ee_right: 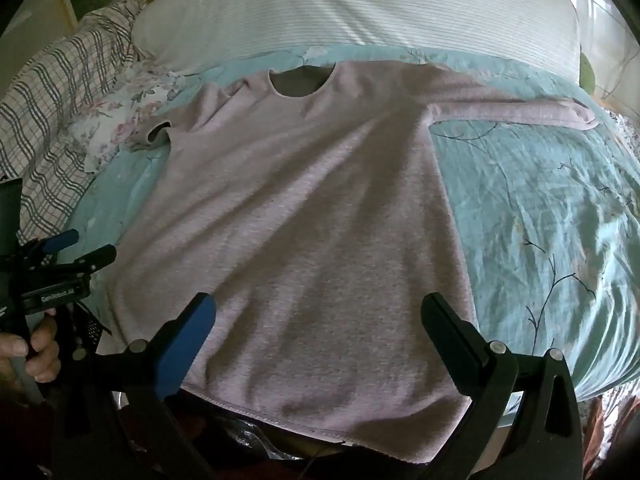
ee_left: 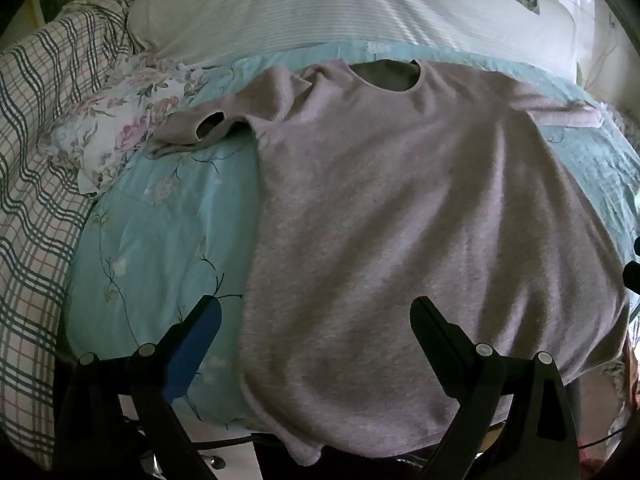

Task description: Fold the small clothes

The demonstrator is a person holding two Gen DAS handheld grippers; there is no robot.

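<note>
A pale pink long-sleeved top (ee_left: 400, 220) lies spread flat, front up, on a light blue floral quilt (ee_left: 160, 232), neckline away from me. Its left sleeve (ee_left: 192, 132) is bunched near the shoulder; its right sleeve (ee_right: 520, 114) lies stretched out to the right. My left gripper (ee_left: 316, 312) is open and empty above the hem's left part. My right gripper (ee_right: 320, 308) is open and empty above the hem (ee_right: 320, 428) near the top's right side. The left gripper also shows at the left edge of the right wrist view (ee_right: 80, 248), open.
A white striped pillow (ee_left: 340, 12) lies beyond the top. A plaid blanket (ee_left: 32, 160) and a floral cloth (ee_left: 120, 120) lie to the left. The quilt (ee_right: 540, 220) extends to the right. The bed's near edge is just under the hem.
</note>
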